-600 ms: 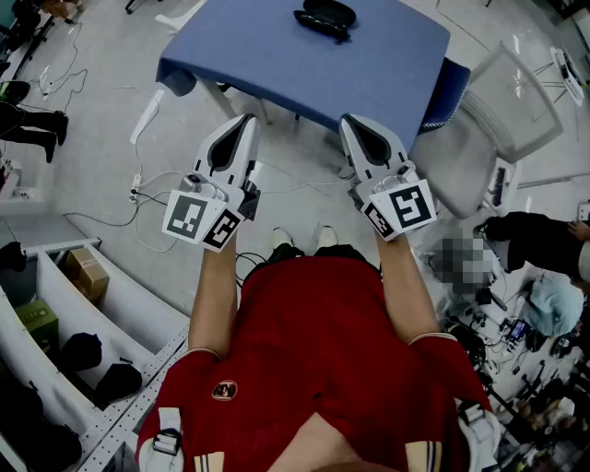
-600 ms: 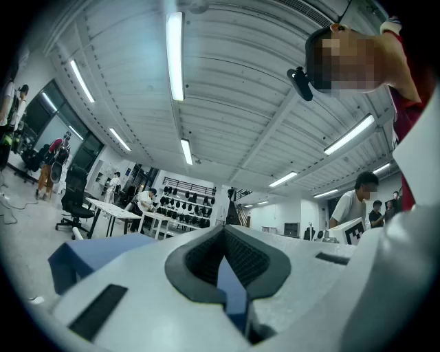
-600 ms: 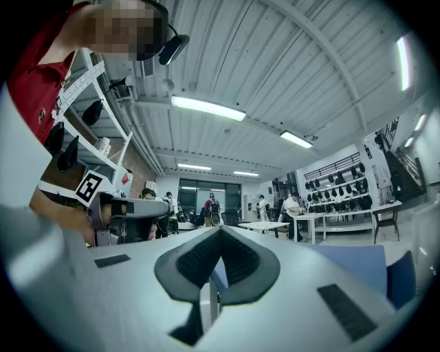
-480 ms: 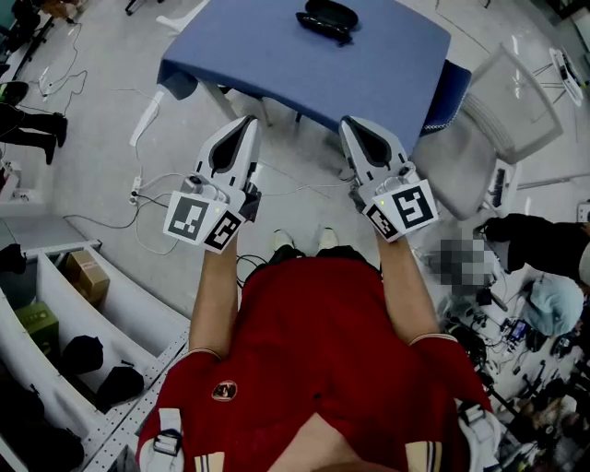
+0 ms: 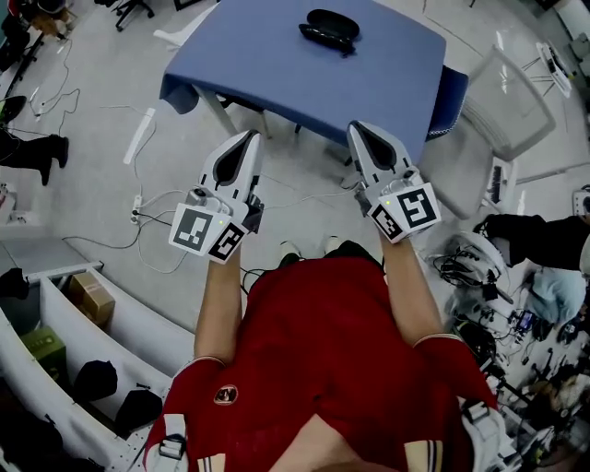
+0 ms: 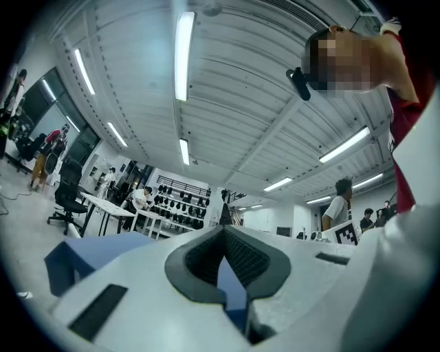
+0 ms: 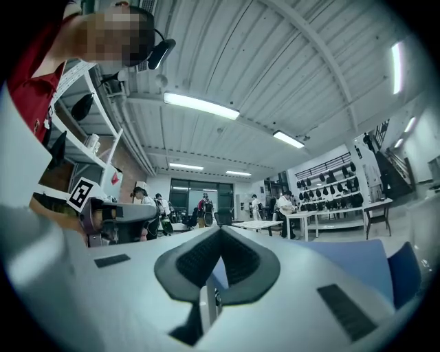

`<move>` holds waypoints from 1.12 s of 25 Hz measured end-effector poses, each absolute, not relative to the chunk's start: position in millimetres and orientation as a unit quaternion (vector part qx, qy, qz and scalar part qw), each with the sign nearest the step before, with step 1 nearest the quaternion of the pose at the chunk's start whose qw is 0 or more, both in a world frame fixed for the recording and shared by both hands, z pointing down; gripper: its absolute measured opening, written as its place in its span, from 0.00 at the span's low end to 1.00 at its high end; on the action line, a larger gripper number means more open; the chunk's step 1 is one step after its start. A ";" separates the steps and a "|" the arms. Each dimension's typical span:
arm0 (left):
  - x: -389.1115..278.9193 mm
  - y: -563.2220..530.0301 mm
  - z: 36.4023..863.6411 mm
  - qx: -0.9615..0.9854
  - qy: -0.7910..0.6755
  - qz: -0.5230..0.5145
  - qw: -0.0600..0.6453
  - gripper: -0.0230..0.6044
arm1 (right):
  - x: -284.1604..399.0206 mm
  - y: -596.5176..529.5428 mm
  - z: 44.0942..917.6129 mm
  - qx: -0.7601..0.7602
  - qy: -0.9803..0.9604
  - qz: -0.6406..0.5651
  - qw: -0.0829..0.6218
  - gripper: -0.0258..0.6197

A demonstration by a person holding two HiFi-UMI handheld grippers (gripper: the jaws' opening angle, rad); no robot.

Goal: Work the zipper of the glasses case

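Pale workshop floor (image 5: 101, 111) underfoot, crossed by loose cables and viewed from steeply above. Nearest, a red shirt (image 5: 323, 359) and two bare forearms reaching forward. At their ends, left gripper (image 5: 249, 138) and right gripper (image 5: 356, 129), side by side and apart, marker cubes turned up toward the head camera. Both pinched fully together, nothing between the pads. Probably kept closed and roughly level as a plain carrying pose, with nothing yet within reach.

Aimed toward the blue table (image 5: 267, 64), tips meeting its near edge in the head view, true gap impossible to judge. Further on, the black glasses case (image 5: 329, 25), lying flat on the far part of the tabletop, untouched and well apart from both tools. Seemingly zipped closed, though the zipper itself is too small to read. Likely set alone on the bare cloth to leave room for pinning with one tool and pulling the tab with the other. Off to the right, a pale chair (image 5: 502, 101) standing clear of the approach. Zipper work apparently not yet begun.
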State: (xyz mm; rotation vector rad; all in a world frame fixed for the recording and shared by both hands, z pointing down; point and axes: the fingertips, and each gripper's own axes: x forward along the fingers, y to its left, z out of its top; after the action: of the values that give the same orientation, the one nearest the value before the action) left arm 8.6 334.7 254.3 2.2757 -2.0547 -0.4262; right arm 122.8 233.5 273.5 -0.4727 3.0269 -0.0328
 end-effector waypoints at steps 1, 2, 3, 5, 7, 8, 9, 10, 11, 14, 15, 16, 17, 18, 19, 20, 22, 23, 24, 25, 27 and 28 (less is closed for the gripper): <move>4.1 336.9 255.0 0.736 -0.662 -0.140 0.024 0.05 | 120.7 234.1 273.6 -0.159 0.986 -0.010 0.038 0.03; 0.0 338.7 256.1 0.737 -0.661 -0.143 0.025 0.05 | 118.9 234.8 274.1 -0.164 0.986 -0.010 0.037 0.03; -3.9 340.3 257.5 0.738 -0.659 -0.145 0.027 0.05 | 117.3 235.8 274.9 -0.168 0.985 -0.009 0.035 0.03; -12.2 343.1 260.1 0.739 -0.656 -0.148 0.030 0.05 | 113.5 238.9 277.0 -0.173 0.984 -0.007 0.030 0.03; -21.2 345.4 261.0 0.739 -0.655 -0.153 0.032 0.05 | 108.6 241.2 279.6 -0.178 0.984 -0.005 0.023 0.03; -25.1 346.2 261.5 0.739 -0.654 -0.156 0.034 0.05 | 106.1 241.6 281.3 -0.180 0.984 -0.005 0.018 0.03; -28.5 346.5 262.3 0.739 -0.654 -0.158 0.035 0.05 | 103.8 241.3 283.2 -0.181 0.983 -0.005 0.013 0.03; -31.6 346.2 263.2 0.739 -0.654 -0.159 0.037 0.05 | 101.8 240.3 284.9 -0.181 0.983 -0.006 0.009 0.03; -34.5 345.2 263.8 0.738 -0.654 -0.160 0.039 0.05 | 100.1 238.4 286.2 -0.182 0.983 -0.007 0.006 0.03; -41.8 340.2 264.7 0.737 -0.655 -0.160 0.042 0.05 | 97.3 227.8 288.7 -0.187 0.982 -0.011 0.002 0.03; -44.2 337.6 265.5 0.736 -0.656 -0.159 0.042 0.05 | 96.4 222.3 289.5 -0.191 0.982 -0.014 0.002 0.03; -46.9 334.5 266.9 0.736 -0.657 -0.157 0.043 0.05 | 94.9 216.3 290.5 -0.193 0.981 -0.016 0.003 0.03; -50.1 331.1 268.5 0.735 -0.659 -0.154 0.043 0.05 | 92.6 210.2 291.7 -0.194 0.981 -0.017 0.005 0.03; -53.9 327.6 270.0 0.734 -0.661 -0.151 0.044 0.05 | 89.7 204.1 293.2 -0.194 0.981 -0.019 0.007 0.03; -58.2 323.8 271.0 0.733 -0.663 -0.148 0.045 0.05 | 86.6 197.9 294.9 -0.195 0.981 -0.021 0.008 0.03; -62.8 319.5 271.6 0.732 -0.664 -0.145 0.046 0.05 | 83.1 191.4 296.2 -0.197 0.980 -0.022 0.009 0.03; -71.9 307.7 271.9 0.734 -0.664 -0.138 0.047 0.05 | 74.9 177.3 295.9 -0.201 0.979 -0.020 0.012 0.03; -76.4 300.0 271.8 0.735 -0.663 -0.133 0.047 0.05 | 70.8 169.5 295.2 -0.203 0.979 -0.017 0.014 0.03; -80.8 291.3 271.9 0.737 -0.662 -0.128 0.047 0.05 | 66.9 161.5 294.6 -0.206 0.978 -0.014 0.016 0.03; -85.2 281.6 272.0 0.739 -0.660 -0.124 0.047 0.05 | 63.3 153.4 294.6 -0.207 0.978 -0.011 0.017 0.03; -93.3 260.2 273.0 0.742 -0.658 -0.117 0.047 0.05 | 56.7 137.0 296.5 -0.208 0.978 -0.003 0.019 0.03; -96.9 248.3 273.6 0.744 -0.657 -0.114 0.047 0.05 | 53.7 127.9 298.3 -0.209 0.978 0.001 0.018 0.03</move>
State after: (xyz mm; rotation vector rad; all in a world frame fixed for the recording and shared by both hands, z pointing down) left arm -96.9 248.3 273.6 2.2701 -2.0029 -0.3477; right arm 53.7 127.9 298.3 -0.6508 3.0376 0.0022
